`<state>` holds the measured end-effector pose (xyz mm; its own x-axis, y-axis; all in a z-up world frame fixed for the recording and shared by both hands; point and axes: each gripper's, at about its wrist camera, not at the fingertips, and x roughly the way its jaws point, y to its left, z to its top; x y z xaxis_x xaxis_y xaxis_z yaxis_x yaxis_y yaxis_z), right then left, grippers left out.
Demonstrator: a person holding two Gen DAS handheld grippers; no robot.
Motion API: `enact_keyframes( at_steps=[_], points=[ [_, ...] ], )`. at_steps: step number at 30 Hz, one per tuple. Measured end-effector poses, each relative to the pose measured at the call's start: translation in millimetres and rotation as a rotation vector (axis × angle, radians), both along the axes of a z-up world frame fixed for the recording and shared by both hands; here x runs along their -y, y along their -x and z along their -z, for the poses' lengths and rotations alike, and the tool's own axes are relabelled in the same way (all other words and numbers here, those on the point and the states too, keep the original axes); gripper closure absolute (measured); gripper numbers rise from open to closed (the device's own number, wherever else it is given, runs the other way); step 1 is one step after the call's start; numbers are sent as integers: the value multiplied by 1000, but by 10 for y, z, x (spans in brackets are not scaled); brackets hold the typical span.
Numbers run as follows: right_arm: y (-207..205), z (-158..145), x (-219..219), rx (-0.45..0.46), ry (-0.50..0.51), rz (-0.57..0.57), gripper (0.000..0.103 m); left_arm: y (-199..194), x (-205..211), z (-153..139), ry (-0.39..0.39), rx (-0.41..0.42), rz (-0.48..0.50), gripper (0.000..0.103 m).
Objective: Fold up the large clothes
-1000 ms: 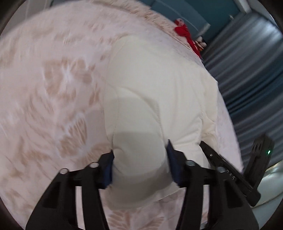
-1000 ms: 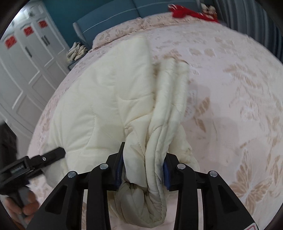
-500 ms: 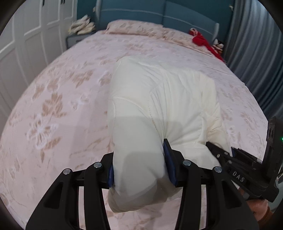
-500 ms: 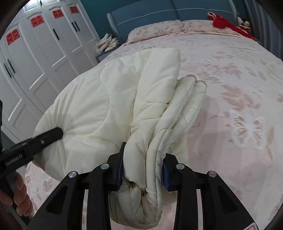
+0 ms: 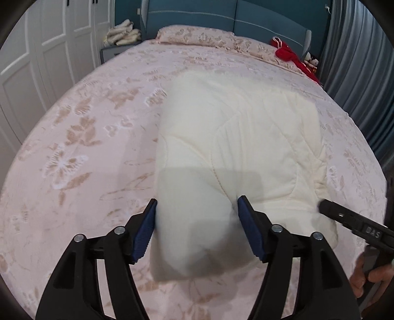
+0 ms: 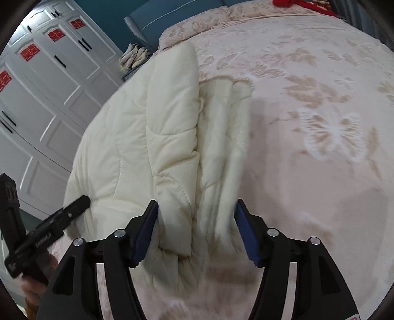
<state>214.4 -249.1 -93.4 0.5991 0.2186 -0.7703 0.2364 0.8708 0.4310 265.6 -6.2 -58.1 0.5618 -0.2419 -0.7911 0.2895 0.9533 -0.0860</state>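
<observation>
A bedroom: a wide bed under a pink spread patterned with tan leaves and butterflies fills both views, with a teal headboard at the far end and a matching pink pillow below it. White panelled wardrobe doors stand along one side, some carrying red stickers. Grey curtains hang on the other side. A red cloth lies at the head of the bed by the curtains, and a pile of pale folded items sits on a nightstand beside the headboard.

The cream quilted garment lies folded on the spread near the foot of the bed, its thick near edge reaching toward both cameras. In the right wrist view its layers stack in long rolls along the right edge.

The left gripper has just been opening; its blue pads stand spread on either side of the garment's near corner, which bulges between them, blurred. The left pad looks just beside the cloth, the right pad apart from it.

The right gripper has likewise just been opening. The bundled edge lies between its spread pads, with a gap showing at the right pad, while the left pad sits against or just beside the cloth.

Each gripper shows at the edge of the other's view, held by a hand.
</observation>
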Motion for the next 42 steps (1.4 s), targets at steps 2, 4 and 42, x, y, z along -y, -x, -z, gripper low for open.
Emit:
enact_keyframes(
  at_steps=[2, 4, 42],
  points=[
    [201, -203, 48, -3, 73, 60, 40, 133, 42, -175, -53, 51, -8, 40],
    [336, -403, 41, -2, 155, 96, 41, 219, 110, -264, -100, 69, -13, 40],
    [-275, 290, -748, -189, 441, -128, 88, 249, 411, 556, -249, -111, -108, 31]
  ],
)
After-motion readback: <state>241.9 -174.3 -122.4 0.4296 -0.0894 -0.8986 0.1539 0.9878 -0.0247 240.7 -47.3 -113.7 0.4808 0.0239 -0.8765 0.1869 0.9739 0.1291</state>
